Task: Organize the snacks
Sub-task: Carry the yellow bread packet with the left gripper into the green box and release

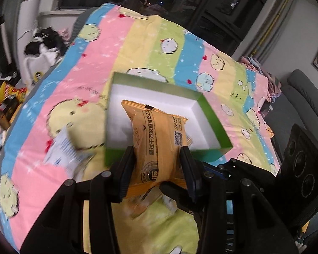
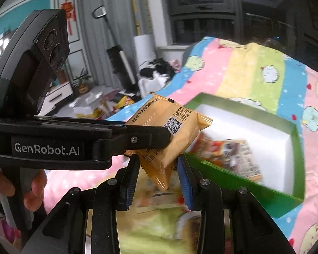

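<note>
The orange snack packet is pinched between the two fingers of the left gripper, held above the near edge of the green box, its far end reaching over the box's white interior. In the right wrist view the same orange snack packet sits under the left gripper's finger, which comes in from the left, and its lower corner hangs between the blue-padded fingers of the right gripper; those fingers stand apart with gaps on both sides of the packet, so the right gripper is open and grips nothing. In that view the green box lies to the right, with a blurred colourful snack pack inside, against its near wall. More snack packs lie blurred on the striped cartoon bedsheet beneath the grippers, and a white packet lies to the left of the box.
</note>
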The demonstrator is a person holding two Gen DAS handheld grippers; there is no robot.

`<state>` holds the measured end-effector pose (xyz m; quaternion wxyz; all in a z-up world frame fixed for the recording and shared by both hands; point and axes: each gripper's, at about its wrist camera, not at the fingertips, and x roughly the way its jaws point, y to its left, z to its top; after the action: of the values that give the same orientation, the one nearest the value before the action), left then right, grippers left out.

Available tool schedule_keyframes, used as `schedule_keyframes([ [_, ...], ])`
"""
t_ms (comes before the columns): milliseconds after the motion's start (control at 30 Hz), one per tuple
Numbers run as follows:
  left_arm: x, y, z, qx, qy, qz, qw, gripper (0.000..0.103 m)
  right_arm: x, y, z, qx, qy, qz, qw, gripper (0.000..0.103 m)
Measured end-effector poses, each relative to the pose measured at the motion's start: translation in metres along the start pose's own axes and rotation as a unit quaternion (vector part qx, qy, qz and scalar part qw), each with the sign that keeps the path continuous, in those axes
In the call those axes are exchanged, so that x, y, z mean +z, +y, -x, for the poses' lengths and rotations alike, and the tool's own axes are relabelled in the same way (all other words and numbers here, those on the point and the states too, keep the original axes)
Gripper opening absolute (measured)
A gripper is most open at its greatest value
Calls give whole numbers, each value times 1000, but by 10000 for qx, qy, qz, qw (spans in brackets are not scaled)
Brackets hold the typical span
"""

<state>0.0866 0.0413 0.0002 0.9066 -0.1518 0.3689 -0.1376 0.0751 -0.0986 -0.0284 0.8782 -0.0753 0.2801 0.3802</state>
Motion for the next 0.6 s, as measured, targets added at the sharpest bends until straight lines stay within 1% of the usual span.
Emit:
schedule_keyframes([
  [167,21,-20,-27,-112,78,-253,9996,43,10,-35,2,-248,-61,-184,9995,38],
  [300,33,-30,-48,-166,180,-330,9992,43,13,-59,-1,-376,-69,-389,9985,38],
  [467,42,-36,-74,-195,317,-382,9986,43,13,-80,-8,-473,-6,-563,9973,38],
  [600,47,-38,-92,-144,392,-402,9983,43,13,-96,-15,-459,47,-764,9960,39],
])
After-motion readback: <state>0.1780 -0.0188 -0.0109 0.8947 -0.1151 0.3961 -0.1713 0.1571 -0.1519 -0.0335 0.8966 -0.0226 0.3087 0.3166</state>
